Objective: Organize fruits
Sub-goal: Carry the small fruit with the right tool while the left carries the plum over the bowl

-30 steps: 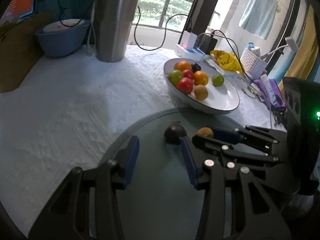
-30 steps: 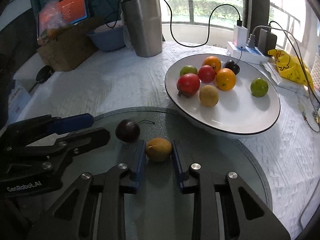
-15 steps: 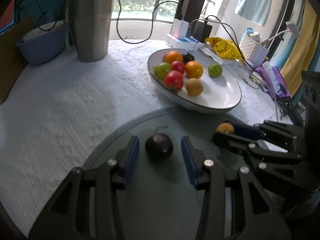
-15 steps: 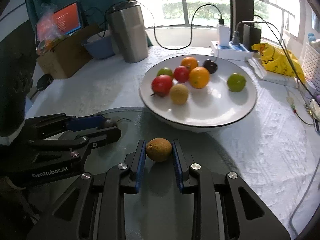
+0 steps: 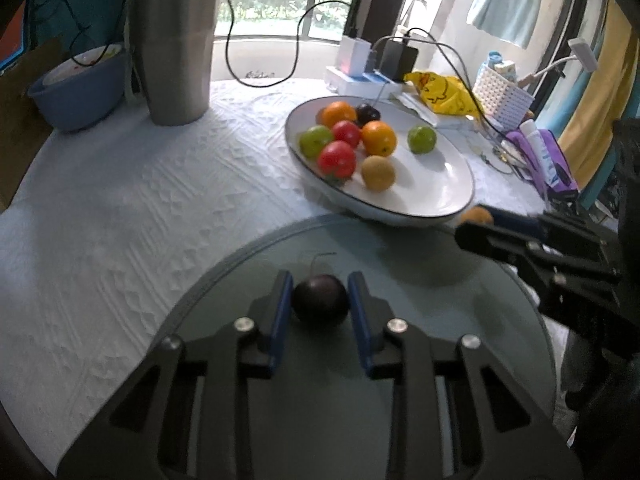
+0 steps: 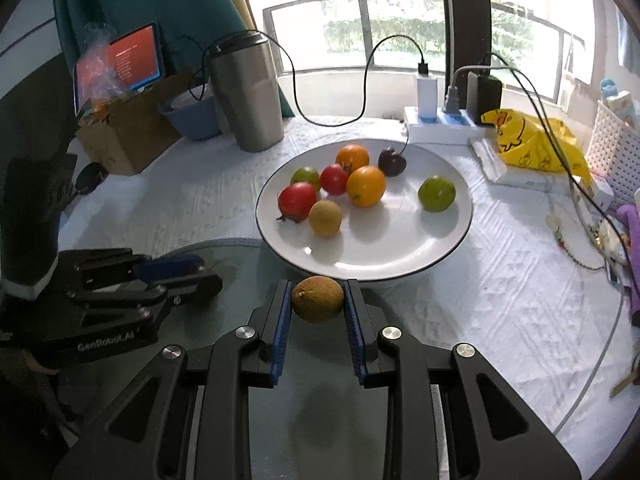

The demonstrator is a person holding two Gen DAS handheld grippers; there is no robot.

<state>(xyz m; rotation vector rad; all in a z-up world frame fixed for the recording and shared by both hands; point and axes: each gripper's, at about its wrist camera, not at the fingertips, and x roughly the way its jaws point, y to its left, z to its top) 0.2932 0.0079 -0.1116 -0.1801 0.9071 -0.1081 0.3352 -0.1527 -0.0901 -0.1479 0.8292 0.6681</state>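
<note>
Since the earlier frame, the left tool (image 5: pixel 320 298) had closed in on the dark plum (image 5: pixel 319 299), its blue pads now pinching it on the glass turntable (image 5: pixel 420 272); the right tool (image 6: pixel 318 300) had lifted the brown kiwi (image 6: pixel 318 299) toward the white plate (image 6: pixel 400 256). Each fruit sat squarely between the pads, probably so that neither would roll out on the way. The kiwi hung just short of the plate's near rim, long axis crosswise from pad to pad. The plum's stem pointed up and away from the camera.
</note>
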